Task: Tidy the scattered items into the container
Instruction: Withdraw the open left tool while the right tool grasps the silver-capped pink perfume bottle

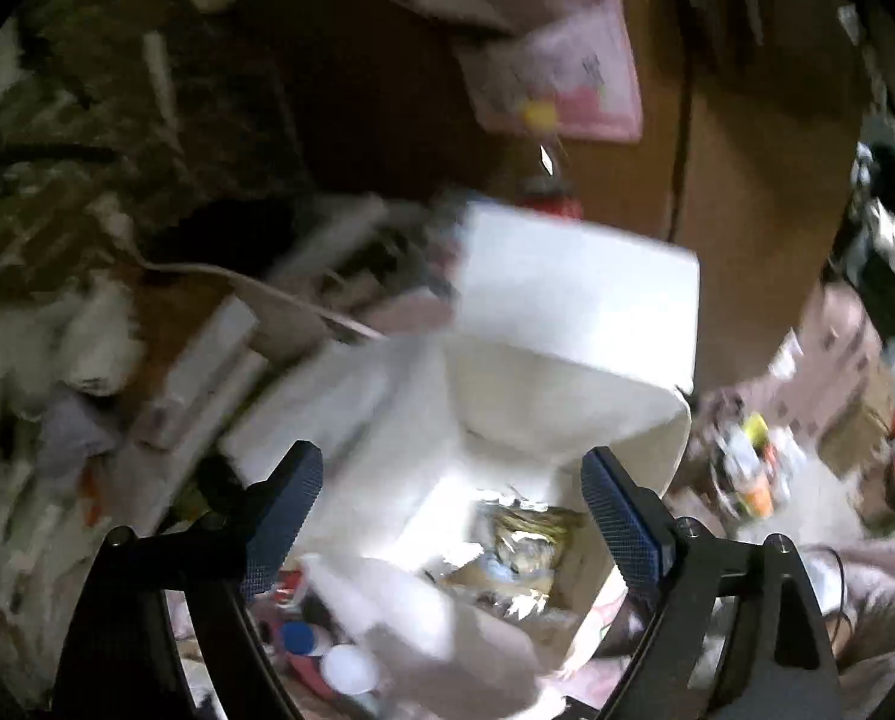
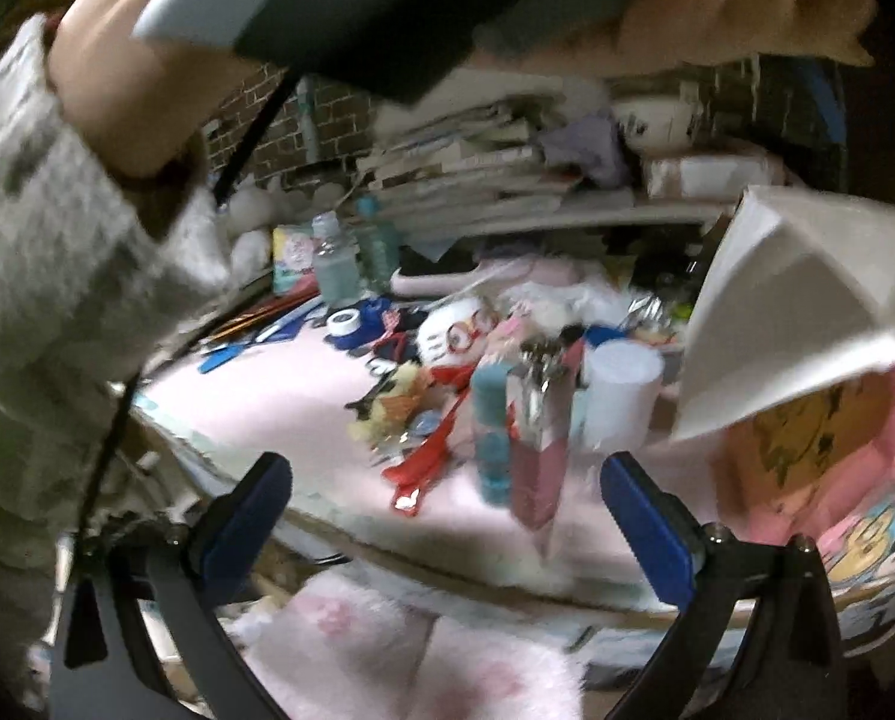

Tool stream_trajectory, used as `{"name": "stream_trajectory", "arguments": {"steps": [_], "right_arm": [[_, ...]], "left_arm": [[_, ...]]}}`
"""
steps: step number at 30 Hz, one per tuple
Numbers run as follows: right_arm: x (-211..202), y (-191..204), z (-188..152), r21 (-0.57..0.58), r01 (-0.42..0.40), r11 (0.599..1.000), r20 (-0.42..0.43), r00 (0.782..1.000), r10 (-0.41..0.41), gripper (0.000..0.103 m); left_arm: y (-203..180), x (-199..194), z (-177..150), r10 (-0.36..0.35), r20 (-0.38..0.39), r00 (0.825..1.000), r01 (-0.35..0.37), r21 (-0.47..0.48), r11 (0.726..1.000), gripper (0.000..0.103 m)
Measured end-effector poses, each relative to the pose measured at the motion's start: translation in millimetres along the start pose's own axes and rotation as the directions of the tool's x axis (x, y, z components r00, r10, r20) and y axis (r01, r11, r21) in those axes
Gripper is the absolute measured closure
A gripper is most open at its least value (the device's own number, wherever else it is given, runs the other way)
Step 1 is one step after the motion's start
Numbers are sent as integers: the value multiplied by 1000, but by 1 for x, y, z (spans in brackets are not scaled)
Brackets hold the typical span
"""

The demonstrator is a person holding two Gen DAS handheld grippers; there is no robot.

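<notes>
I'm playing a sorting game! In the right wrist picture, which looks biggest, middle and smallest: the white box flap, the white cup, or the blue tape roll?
1. White box flap, biggest, though it is nearest the camera.
2. White cup.
3. Blue tape roll, smallest, but it lies farther back.

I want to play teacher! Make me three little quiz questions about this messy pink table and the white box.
1. True or false: the left gripper is squeezing something.
2. Which lies on the pink table cover in the right wrist view? A) a red hair clip B) a banana C) a shoe
3. Fill in: the left gripper hangs over the open white ____.

Key
1. False; its jaws stand wide apart with nothing between the pads.
2. A
3. box; a white bottle and foil packets already lie inside it.
</notes>
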State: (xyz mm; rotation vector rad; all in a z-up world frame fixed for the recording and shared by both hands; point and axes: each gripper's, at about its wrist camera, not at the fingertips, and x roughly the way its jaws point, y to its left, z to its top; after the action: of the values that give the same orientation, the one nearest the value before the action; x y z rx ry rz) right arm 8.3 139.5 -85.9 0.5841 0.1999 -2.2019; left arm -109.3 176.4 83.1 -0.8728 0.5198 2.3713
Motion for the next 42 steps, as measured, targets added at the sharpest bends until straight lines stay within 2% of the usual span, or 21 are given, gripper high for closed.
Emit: {"name": "stream_trajectory", "arguments": {"steps": [2,4,7,8,12,14,15,20,23,28,30,35,40,42], "right_arm": [[1,4,1,-32,20,999,-8,1000,-20,0],[6,3,0,-3,16,1000,-45,999,-16,0],[10,5,-2,-15,18,1000,-47,999,-18,0],[10,7,-2,-26,19,999,-42,999,-20,0],[10,13,-2,-19,-30,999,-33,999,30,1],[11,17,-3,-50,-17,999,-19,1000,16,3],[11,18,-5,-62,-10,998,-14,1000,9,8],[8,5,-9,-16,-38,999,-30,999,37,20],[5,-4,-12,4,-41,999,-41,998,41,32],[6,-13,-16,-36,47,998,-59,997,-49,46],[10,-16,-17,-37,52,998,-70,996,-54,58],[18,-27,-15,-43,49,998,-61,997,-52,62],[23,-34,-9,-65,13,998,-54,998,-17,62],[25,-36,-7,-68,-1,998,-50,999,-2,65]], "left_arm": [[8,-28,-8,82,80,993,-80,-27,996,17],[15,-47,-18,145,127,981,-139,-52,989,17],[30,-74,-45,272,165,948,-256,-114,960,17],[35,-81,-54,296,172,940,-274,-141,951,17],[58,-108,-94,340,199,919,-283,-268,921,17],[69,-118,-117,384,192,903,-307,-337,890,16],[74,-122,-129,407,188,894,-320,-368,873,16],[89,-126,-185,450,171,877,-331,-463,822,16],[91,-126,-213,458,165,873,-324,-505,800,16],[93,-123,-244,443,162,882,-286,-563,775,16],[93,-121,-249,440,163,883,-276,-578,768,16],[92,-117,-257,443,144,885,-279,-597,752,16],[94,-116,-259,442,136,887,-280,-602,748,16],[95,-115,-260,441,134,888,-279,-605,746,16]]}}
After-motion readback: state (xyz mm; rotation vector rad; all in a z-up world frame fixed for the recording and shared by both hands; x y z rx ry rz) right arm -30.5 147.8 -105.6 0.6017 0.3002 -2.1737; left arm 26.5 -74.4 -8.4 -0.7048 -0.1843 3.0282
